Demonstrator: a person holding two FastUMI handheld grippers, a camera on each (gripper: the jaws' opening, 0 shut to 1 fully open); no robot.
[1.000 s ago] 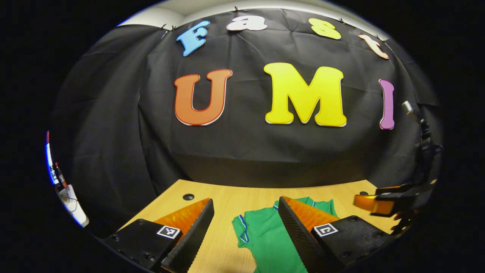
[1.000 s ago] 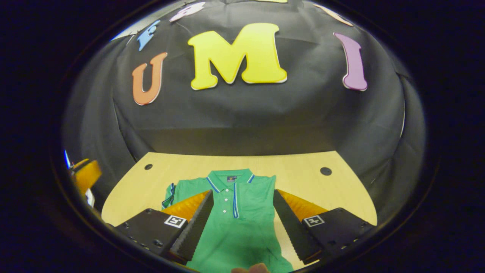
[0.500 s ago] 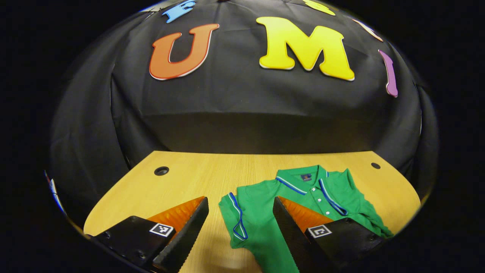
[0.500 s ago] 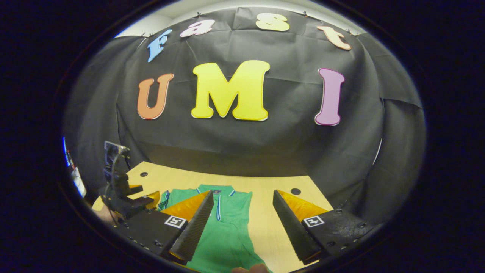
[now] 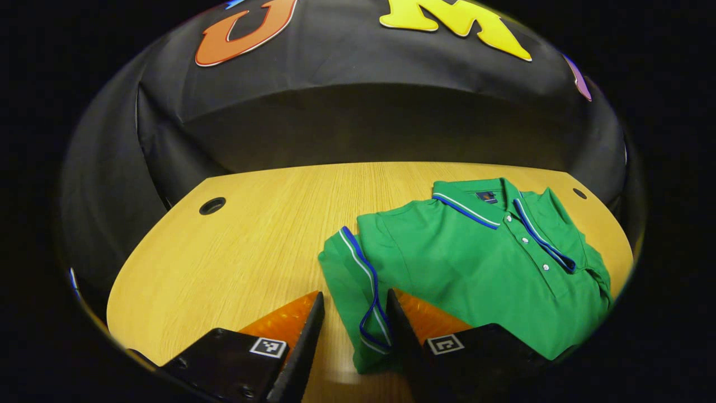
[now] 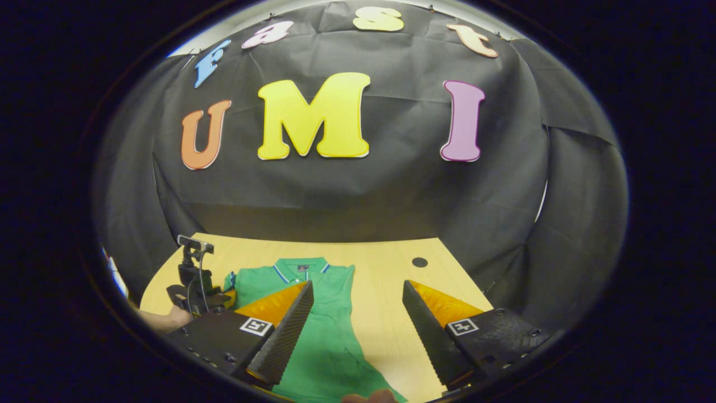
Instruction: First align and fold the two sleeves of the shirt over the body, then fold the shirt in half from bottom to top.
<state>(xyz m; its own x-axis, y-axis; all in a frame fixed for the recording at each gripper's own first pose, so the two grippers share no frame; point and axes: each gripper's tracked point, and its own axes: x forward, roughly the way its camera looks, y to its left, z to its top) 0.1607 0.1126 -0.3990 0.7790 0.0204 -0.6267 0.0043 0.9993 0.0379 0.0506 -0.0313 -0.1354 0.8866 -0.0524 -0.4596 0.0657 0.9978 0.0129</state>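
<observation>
1. Green shirt (image 5: 481,268) lies flat on bench (image 5: 235,257), toward its right half.
2. Left gripper (image 5: 351,319): fingers apart, straddling the sleeve's (image 5: 352,280) trimmed edge.
3. Right gripper (image 6: 355,313): fingers wide apart above shirt; bare bench to its right.

A light wooden table (image 5: 240,246) is stretching across the lower half of both views, round cable holes (image 5: 212,205) sitting near its far corners. Black cloth (image 6: 358,184) is hanging behind, creased, shadowing the far edge.
</observation>
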